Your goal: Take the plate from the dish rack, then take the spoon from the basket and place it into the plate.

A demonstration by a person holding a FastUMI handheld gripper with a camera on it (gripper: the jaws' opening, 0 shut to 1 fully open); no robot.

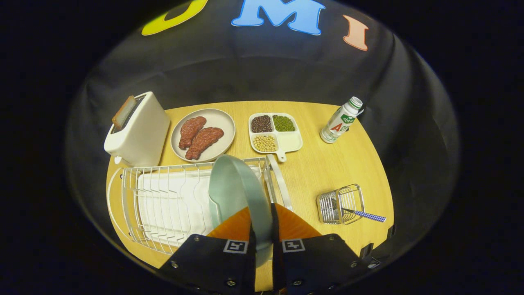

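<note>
We see our claw (262, 229) clamped on the pale green plate (237, 188), one finger on each side of its rim, so the plate stands on edge between the fingers and rises ahead of them over the right end of the white wire dish rack (163, 200). We cannot tell whether the plate's lower edge touches the rack. The rack sits on the round wooden desk (327, 164). To the right of the fingers a small wire basket (340, 203) holds the spoon (366, 215), whose checked handle sticks out to the right. Beyond the rack lie a grey plate with two pieces of meat (202, 135), a divided tray of beans (275, 132), a white toaster (137, 129) with bread in it, and a small bottle (341, 120)
</note>
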